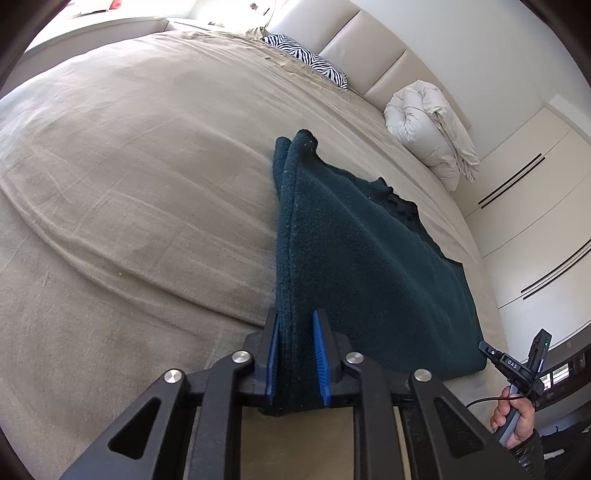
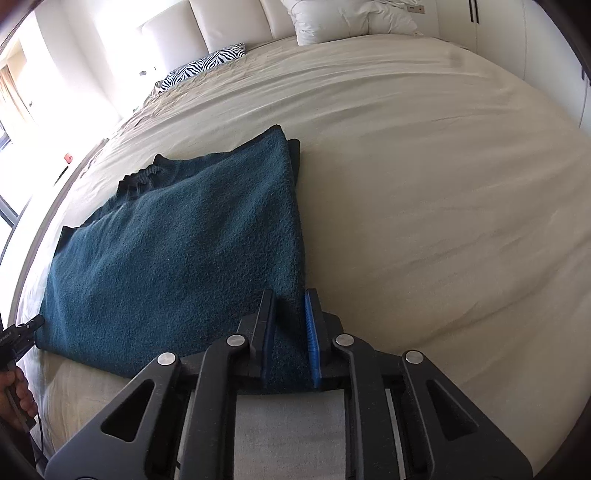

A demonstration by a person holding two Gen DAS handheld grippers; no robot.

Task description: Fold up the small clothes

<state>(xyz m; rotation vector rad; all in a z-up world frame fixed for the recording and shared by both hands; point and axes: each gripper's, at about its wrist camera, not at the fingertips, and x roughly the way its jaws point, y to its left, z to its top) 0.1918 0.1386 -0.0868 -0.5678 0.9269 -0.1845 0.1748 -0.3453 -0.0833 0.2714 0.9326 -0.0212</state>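
From my left wrist camera, my left gripper (image 1: 295, 360) is clamped on the near left corner of the dark teal sweater (image 1: 362, 266); the blue pads (image 1: 272, 360) press the thick knit from both sides, and the edge runs away from me as a raised fold toward its far corner. The rest of the sweater lies spread on the beige bedspread (image 1: 129, 184), sloping off to the right, its darker ribbed collar showing along the far side. Beyond it a zebra-print pillow (image 1: 306, 59) and a bundled white duvet (image 1: 432, 129) rest against the padded headboard (image 1: 354, 40). At the lower right edge I see my right hand (image 1: 513, 421) gripping the handle of the other tool, close to the sweater's near right corner. From my right wrist camera, my right gripper (image 2: 290, 343) is narrowed onto the sweater's (image 2: 177, 251) near right corner, cloth pinched between the pads (image 2: 312, 343), with the garment spreading left across the bedspread (image 2: 443, 203). The zebra pillow (image 2: 207, 64) lies far back on the left, white bedding (image 2: 343, 18) at the headboard, and my left hand (image 2: 16, 391) with its tool sits at the left edge beside the opposite corner.
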